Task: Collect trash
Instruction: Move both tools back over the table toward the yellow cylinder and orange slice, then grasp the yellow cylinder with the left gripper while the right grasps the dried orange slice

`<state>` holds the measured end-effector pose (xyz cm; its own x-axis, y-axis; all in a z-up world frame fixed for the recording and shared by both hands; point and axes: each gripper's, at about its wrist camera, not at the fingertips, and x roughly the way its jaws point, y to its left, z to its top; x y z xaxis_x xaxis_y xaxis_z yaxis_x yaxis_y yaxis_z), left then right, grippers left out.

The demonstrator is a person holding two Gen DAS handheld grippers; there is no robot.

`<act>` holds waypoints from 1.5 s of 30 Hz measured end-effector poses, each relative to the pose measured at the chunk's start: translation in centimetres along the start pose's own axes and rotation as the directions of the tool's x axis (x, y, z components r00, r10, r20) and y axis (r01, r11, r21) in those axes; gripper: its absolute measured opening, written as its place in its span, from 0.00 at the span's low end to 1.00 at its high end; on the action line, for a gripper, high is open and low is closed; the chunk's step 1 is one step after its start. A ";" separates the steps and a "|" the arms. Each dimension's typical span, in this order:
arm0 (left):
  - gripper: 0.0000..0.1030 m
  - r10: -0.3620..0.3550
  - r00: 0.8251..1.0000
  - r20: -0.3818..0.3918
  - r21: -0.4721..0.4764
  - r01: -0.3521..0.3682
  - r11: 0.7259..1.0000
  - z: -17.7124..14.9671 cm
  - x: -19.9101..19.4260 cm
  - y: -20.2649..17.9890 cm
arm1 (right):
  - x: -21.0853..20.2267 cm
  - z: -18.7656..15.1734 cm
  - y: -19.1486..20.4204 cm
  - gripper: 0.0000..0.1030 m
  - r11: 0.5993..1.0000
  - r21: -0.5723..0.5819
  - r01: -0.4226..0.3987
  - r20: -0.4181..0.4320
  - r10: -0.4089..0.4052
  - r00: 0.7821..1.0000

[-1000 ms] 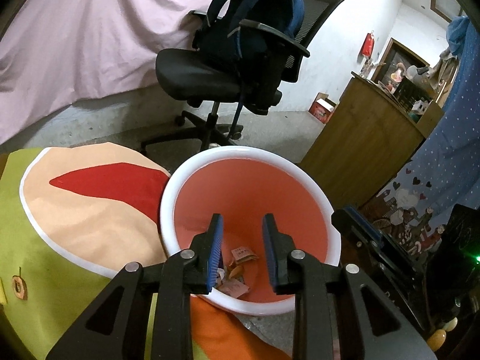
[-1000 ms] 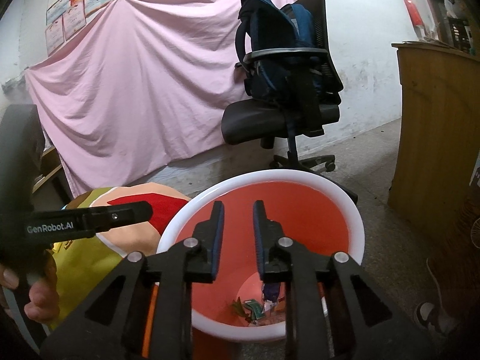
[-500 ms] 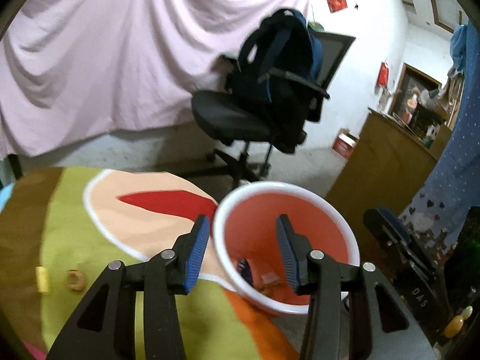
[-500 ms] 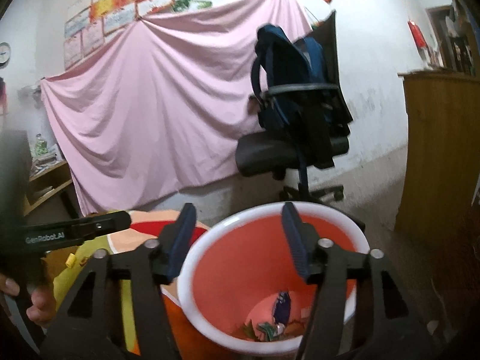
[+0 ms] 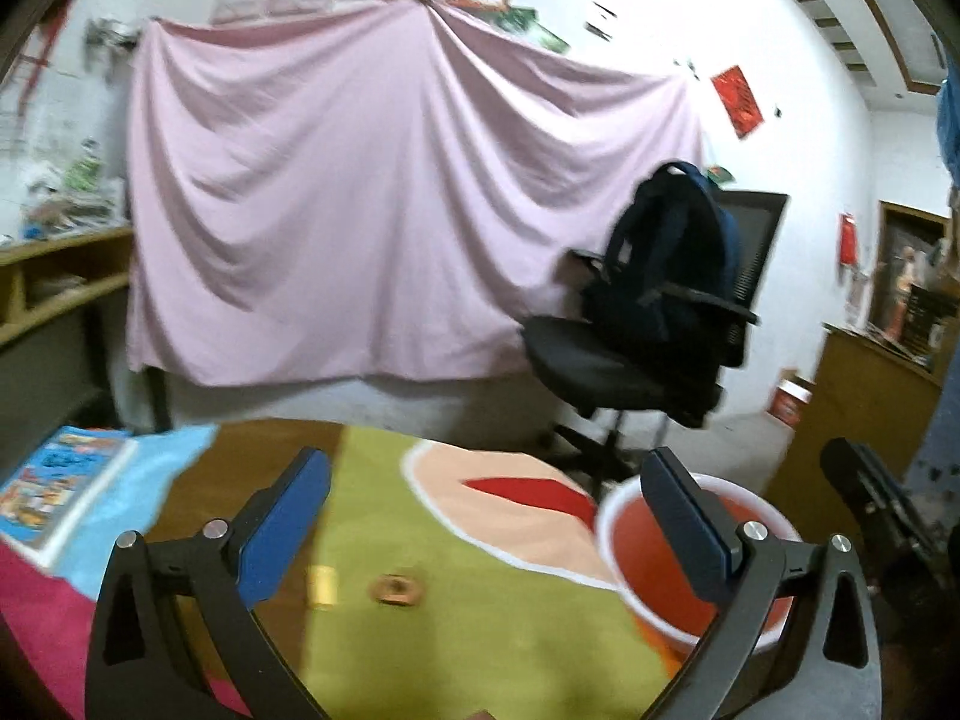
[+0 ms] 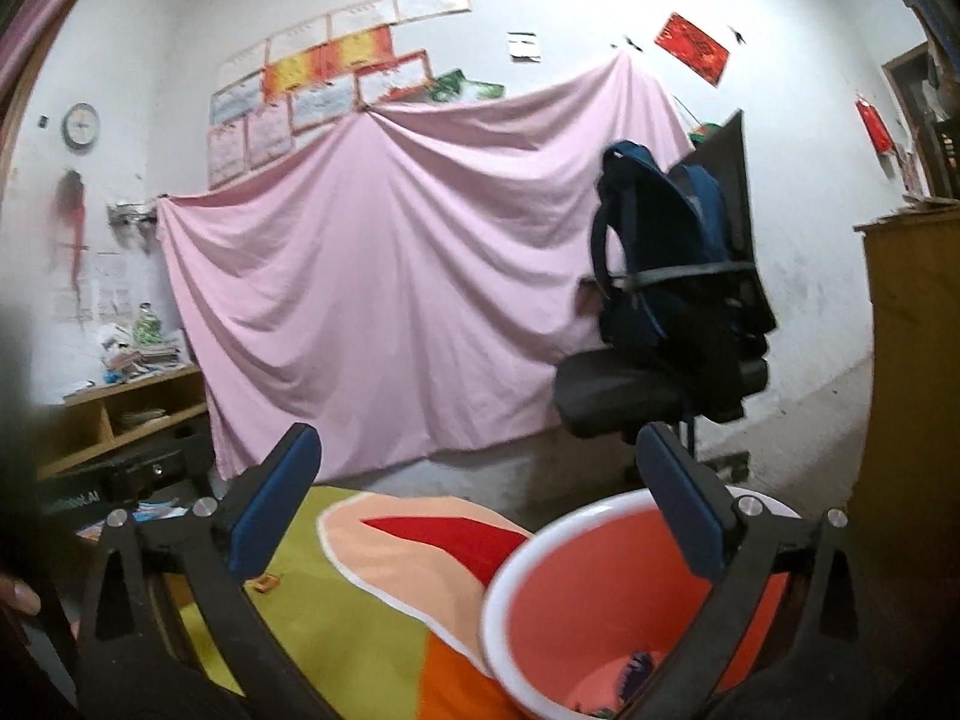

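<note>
Bin [image 6: 600, 600] salmon-red, white rim. Tabletop cloth [image 5: 480, 630] lime green, peach patch, red wedge. Backdrop sheet [image 5: 360, 210] pink. Backpack [image 6: 660, 252] navy.

Two small scraps lie on the tablecloth: one yellow piece [image 5: 321, 587] and one brown ring-shaped piece [image 5: 396, 588]. There is one orange bin [image 6: 606, 594], one office chair [image 5: 624, 372] bearing one backpack [image 5: 666, 252], one picture book [image 5: 57, 483], and one wall clock [image 6: 81, 125].

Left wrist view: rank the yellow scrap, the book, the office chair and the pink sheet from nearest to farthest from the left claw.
1. Yellow scrap, on the cloth between the left claw's fingers.
2. Book, far left.
3. Office chair, right, on the floor.
4. Pink sheet, on the back wall.
</note>
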<state>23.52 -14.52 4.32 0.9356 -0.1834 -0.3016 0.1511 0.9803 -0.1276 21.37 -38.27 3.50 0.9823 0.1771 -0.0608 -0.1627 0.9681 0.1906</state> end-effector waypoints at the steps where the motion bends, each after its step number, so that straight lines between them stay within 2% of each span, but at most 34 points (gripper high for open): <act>1: 0.98 0.023 1.000 0.012 0.000 -0.023 1.000 -0.2 -0.5 0.6 | 0.0 0.0 0.6 1.00 1.000 -0.006 -0.009 0.010 0.010 1.000; 13: 0.98 0.145 0.983 0.116 -0.039 -0.142 0.989 -2.0 -4.6 7.3 | 0.5 -0.6 6.8 1.00 0.991 -0.096 -0.095 0.084 0.103 0.991; 20: 0.98 0.197 0.972 0.129 -0.021 -0.196 0.980 -2.8 -5.3 10.5 | 2.9 -1.9 10.1 1.00 0.975 -0.171 -0.144 0.047 0.155 0.987; 26: 0.98 0.210 0.968 0.137 -0.024 -0.209 0.978 -3.4 -5.1 12.0 | 4.5 -3.2 12.1 1.00 0.958 -0.223 -0.178 0.006 0.184 0.983; 31: 0.98 0.188 0.980 0.065 -0.036 -0.186 0.982 -3.6 -3.6 12.9 | 6.5 -3.9 12.9 1.00 0.953 -0.237 -0.191 -0.079 0.177 0.981; 35: 0.98 0.181 0.983 -0.025 -0.040 -0.182 0.982 -3.4 -1.8 13.3 | 8.7 -4.4 12.4 1.00 0.956 -0.204 -0.210 -0.182 0.174 0.968; 39: 0.98 0.163 0.978 -0.127 -0.036 -0.169 0.985 -3.5 0.3 13.4 | 10.7 -5.3 12.1 1.00 0.958 -0.173 -0.228 -0.285 0.172 0.943; 41: 0.98 0.152 0.974 -0.168 -0.032 -0.159 0.987 -3.6 1.2 13.3 | 11.7 -5.9 12.2 1.00 0.954 -0.165 -0.250 -0.346 0.182 0.920; 45: 0.94 0.111 0.961 -0.254 -0.020 -0.120 0.993 -4.0 2.9 12.8 | 12.8 -6.9 12.8 0.87 0.941 -0.171 -0.293 -0.428 0.197 0.882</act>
<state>26.88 -2.75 -1.93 0.8350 -0.0859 -0.5436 0.0312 0.9935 -0.1091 31.25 -22.35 -1.59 0.7948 0.4227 -0.4355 -0.4566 0.8892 0.0298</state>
